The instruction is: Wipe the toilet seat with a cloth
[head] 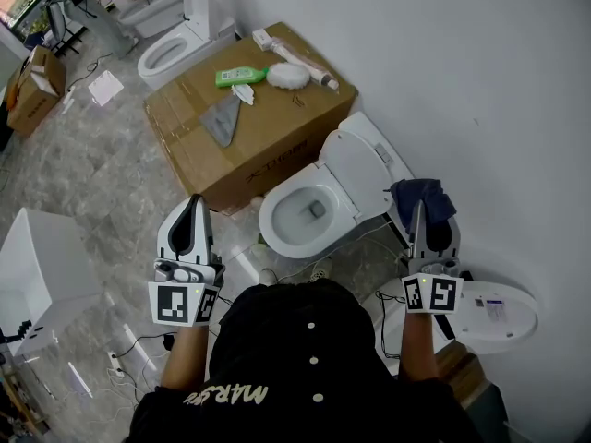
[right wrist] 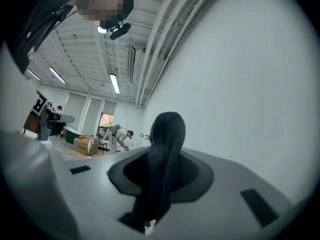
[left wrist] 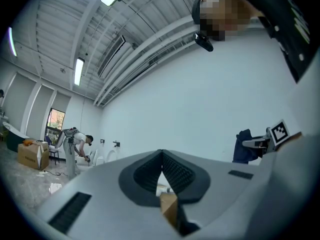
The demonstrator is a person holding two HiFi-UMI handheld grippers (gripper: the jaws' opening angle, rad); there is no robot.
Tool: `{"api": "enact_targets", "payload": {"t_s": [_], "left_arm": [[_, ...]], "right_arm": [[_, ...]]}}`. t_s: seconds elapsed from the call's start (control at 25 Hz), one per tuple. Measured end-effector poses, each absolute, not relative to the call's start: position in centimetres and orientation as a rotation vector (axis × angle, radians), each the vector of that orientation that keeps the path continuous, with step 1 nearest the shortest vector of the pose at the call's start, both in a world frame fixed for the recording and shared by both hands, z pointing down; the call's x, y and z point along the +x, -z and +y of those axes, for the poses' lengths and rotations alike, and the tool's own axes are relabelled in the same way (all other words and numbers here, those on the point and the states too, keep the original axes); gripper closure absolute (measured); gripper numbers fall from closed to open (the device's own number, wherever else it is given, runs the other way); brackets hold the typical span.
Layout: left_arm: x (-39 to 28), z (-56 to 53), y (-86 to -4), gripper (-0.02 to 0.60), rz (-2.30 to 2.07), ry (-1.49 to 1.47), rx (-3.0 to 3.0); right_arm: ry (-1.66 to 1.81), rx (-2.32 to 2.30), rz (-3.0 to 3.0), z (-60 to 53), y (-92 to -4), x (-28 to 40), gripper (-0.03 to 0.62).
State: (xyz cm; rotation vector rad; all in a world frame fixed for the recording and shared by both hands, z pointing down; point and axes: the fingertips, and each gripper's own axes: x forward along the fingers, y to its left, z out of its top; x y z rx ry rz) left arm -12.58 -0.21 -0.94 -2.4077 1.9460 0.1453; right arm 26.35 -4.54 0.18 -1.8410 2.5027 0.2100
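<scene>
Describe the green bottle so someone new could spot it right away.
Find the big cardboard box beside the open toilet. On its top, toward the far edge, lies the green bottle. It is the only green thing there, beside a white fluffy brush.

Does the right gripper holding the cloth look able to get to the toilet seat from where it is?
Probably yes. The right gripper, shut on the dark cloth, hangs beside the raised lid, and nothing stands between it and the toilet seat.

The grey marbled floor (head: 111, 173) carries a toilet (head: 273, 233) by the wall, a large cardboard box (head: 277, 141) just beside it, a white cabinet (head: 42, 266), and farther off a smaller box (head: 37, 86).
</scene>
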Motion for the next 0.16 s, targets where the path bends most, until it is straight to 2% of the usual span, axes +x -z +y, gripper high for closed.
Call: {"api": "enact_targets", "payload": {"t_s": [0.16], "left_arm": [[-12.76,-0.38,1.04,0.571,1.945,-0.148,-2.405]], "right_arm": [[-0.207,-1.842,2.503,-4.61,-0.19,26.19,0.496]]}}
